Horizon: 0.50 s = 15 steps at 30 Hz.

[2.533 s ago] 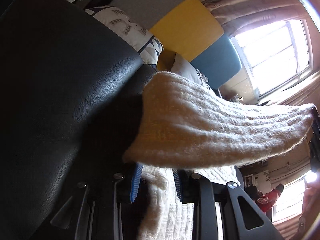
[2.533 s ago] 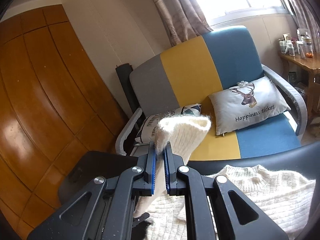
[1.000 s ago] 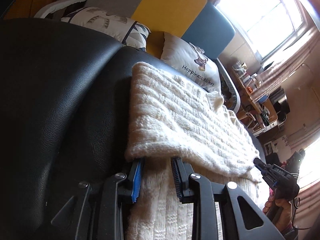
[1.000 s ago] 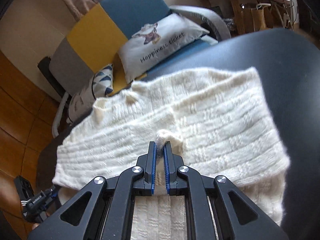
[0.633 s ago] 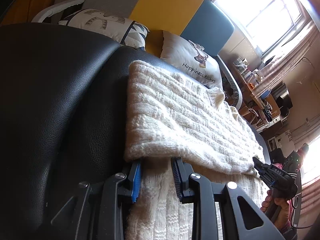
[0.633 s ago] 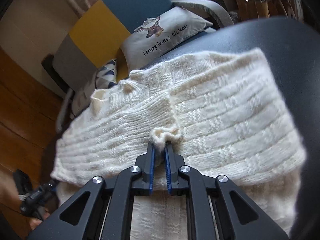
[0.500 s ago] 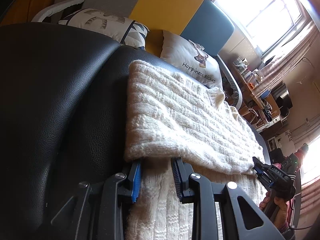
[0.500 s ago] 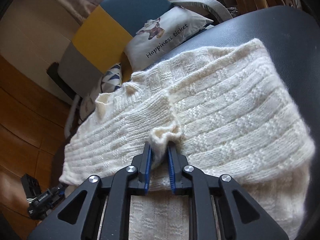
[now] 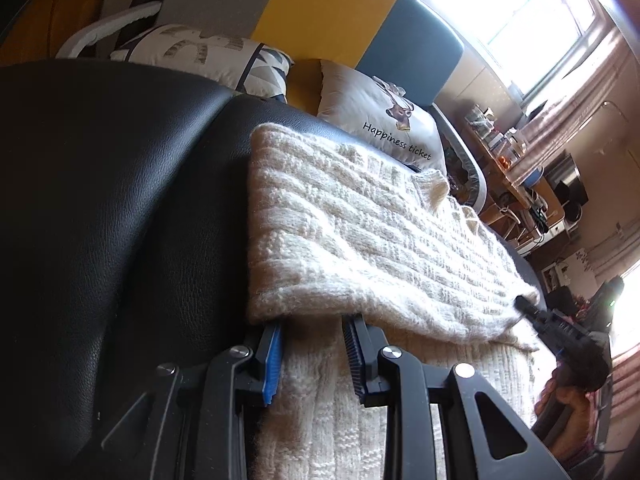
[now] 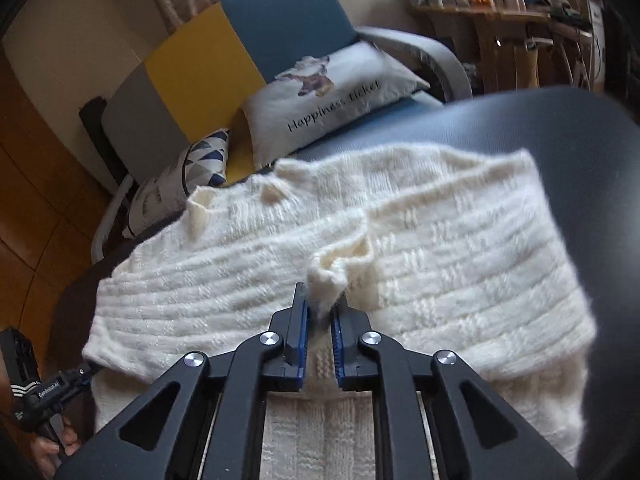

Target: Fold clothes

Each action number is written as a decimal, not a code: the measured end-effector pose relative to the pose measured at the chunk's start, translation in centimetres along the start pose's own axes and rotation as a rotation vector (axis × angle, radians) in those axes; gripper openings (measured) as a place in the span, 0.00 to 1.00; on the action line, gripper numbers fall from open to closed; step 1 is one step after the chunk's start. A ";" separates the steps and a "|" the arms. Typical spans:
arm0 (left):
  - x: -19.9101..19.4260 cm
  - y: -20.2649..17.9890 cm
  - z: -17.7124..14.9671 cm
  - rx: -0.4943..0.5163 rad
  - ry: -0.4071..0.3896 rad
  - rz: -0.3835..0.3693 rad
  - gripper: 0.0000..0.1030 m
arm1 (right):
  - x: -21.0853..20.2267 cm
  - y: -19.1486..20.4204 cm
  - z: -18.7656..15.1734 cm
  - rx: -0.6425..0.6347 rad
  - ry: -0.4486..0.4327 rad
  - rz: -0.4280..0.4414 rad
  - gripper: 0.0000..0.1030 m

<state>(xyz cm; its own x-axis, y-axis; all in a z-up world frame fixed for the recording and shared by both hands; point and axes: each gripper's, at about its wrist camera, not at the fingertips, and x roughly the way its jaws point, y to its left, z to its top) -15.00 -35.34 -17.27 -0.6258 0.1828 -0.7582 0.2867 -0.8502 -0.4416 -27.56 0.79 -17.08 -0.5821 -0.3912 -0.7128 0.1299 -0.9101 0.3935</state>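
Observation:
A cream knit sweater [image 9: 360,232] [image 10: 440,280] lies on a black leather surface [image 9: 120,200] [image 10: 580,160], its upper part folded over the lower. My left gripper [image 9: 314,322] sits at the near left edge under the fold, shut on the thick knit that fills the gap between its blue pads. My right gripper [image 10: 320,298] is at the middle of the fold. Its jaws are closing on the bunched sleeve cuff [image 10: 326,280], which stands up between the tips. Each view shows the other gripper [image 9: 532,312] [image 10: 80,372] at the sweater's opposite edge.
Behind the surface stands a sofa [image 9: 332,12] with grey, yellow and blue panels, a "Happiness ticket" pillow [image 10: 332,88] and a patterned pillow [image 9: 192,48]. A wooden shelf [image 10: 500,20] with bottles is at the far right, wood panelling [image 10: 32,200] at the left.
The lifted sweater part has come down flat onto the lower part. The right gripper's jaws spread slightly around the cuff, then narrowed again as it shifted. The left gripper kept still.

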 end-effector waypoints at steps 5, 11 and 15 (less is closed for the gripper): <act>0.2 0.1 -0.3 0.005 -0.009 0.002 0.26 | -2.6 0.7 2.1 -0.039 -0.081 -0.003 0.10; -0.2 -0.8 -0.7 0.081 -0.002 0.014 0.26 | 0.6 -1.6 0.1 -0.017 0.013 -0.100 0.10; -0.3 -0.7 -0.7 0.113 0.011 0.015 0.26 | -0.1 -2.0 -0.2 0.003 -0.031 -0.094 0.10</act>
<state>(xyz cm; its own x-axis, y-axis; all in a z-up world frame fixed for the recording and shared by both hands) -14.51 -34.45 -17.11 -0.6139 0.1750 -0.7698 0.2116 -0.9030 -0.3739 -27.60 2.60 -17.89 -0.6159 -0.2993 -0.7288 0.0710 -0.9423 0.3271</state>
